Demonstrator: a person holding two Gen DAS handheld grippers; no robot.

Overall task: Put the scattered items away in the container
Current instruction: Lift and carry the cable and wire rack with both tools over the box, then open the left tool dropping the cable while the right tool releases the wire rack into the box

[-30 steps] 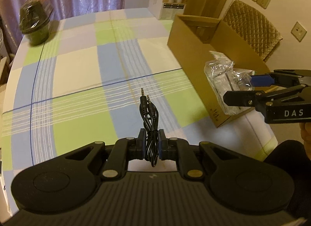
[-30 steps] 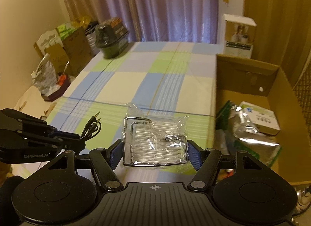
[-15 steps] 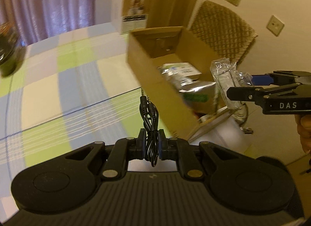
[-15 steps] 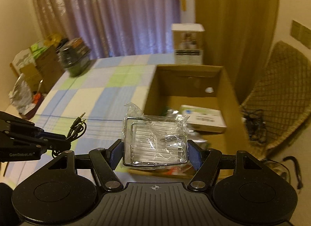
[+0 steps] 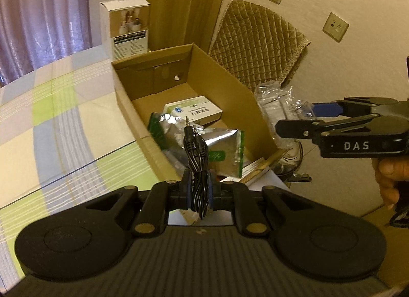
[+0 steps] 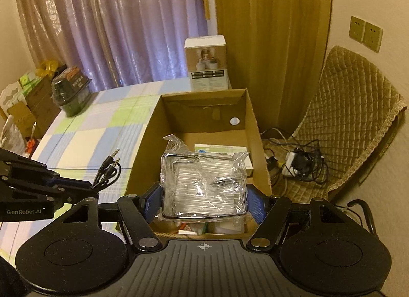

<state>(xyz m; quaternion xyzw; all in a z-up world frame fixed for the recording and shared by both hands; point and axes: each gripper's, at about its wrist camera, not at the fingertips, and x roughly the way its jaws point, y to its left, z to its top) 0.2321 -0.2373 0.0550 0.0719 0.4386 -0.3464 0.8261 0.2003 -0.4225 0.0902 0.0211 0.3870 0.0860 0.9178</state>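
Note:
My left gripper [image 5: 198,189] is shut on a coiled black audio cable [image 5: 195,158], whose two jack plugs stick up over the open cardboard box [image 5: 122,92]. The right gripper [image 6: 204,198] is shut on a clear plastic-wrapped wire rack [image 6: 204,184] and hangs above the near end of the same box [image 6: 251,128]. Inside the box lie a white and green carton [image 5: 193,111] and a silver foil pouch [image 5: 222,148]. In the left wrist view the right gripper [image 5: 301,118] appears at the right with its packet [image 5: 276,107]; in the right wrist view the left gripper [image 6: 84,189] holds the cable [image 6: 108,169] at the left.
The box stands at the edge of a checked tablecloth [image 5: 51,118]. A white product box [image 6: 207,64] stands behind it, and a dark wrapped tub [image 6: 70,92] sits at the table's far left. A quilted chair [image 6: 358,118] and tangled cords [image 6: 299,161] are on the right.
Both grippers have swung from over the tablecloth to the right, so that they now hang above the cardboard box. Each keeps its hold on its item.

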